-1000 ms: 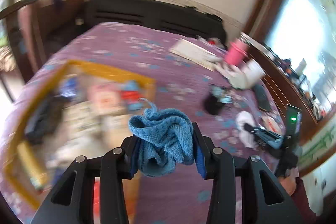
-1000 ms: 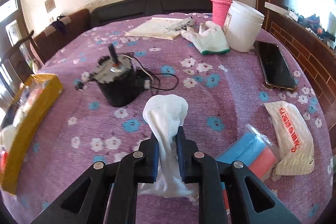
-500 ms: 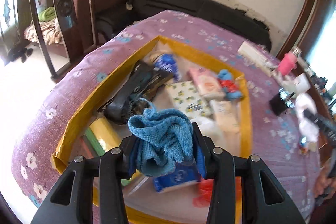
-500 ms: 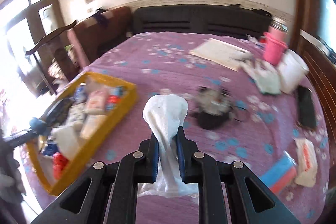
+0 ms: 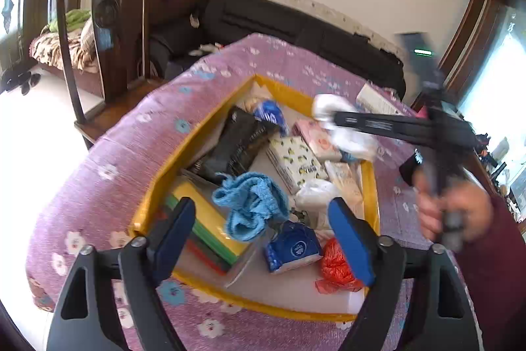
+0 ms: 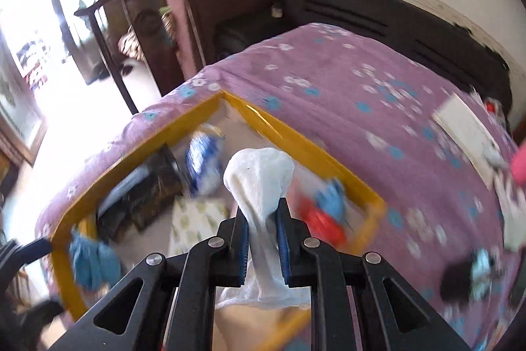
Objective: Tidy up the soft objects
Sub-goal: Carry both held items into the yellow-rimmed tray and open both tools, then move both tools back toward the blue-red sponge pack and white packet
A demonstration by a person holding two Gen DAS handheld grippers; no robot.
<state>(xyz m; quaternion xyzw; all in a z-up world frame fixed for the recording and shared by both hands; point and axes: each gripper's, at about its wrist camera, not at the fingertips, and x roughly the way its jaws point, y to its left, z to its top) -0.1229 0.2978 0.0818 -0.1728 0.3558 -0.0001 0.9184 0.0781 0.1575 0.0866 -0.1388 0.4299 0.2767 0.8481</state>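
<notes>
In the left view, the left gripper (image 5: 263,219) had its jaws just opened wide, and the blue cloth (image 5: 250,206) lay free in the yellow tray (image 5: 157,183). In the right view, the right gripper (image 6: 263,239) had its jaws clamped on a white cloth (image 6: 259,186) above the tray (image 6: 296,137).

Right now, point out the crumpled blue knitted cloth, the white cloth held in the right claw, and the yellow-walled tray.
Crumpled blue knitted cloth (image 5: 251,206): left wrist view, middle of the bunch.
White cloth (image 6: 259,176): right wrist view, bulge above the pads.
Yellow-walled tray (image 5: 194,135): left wrist view, left wall.
</notes>
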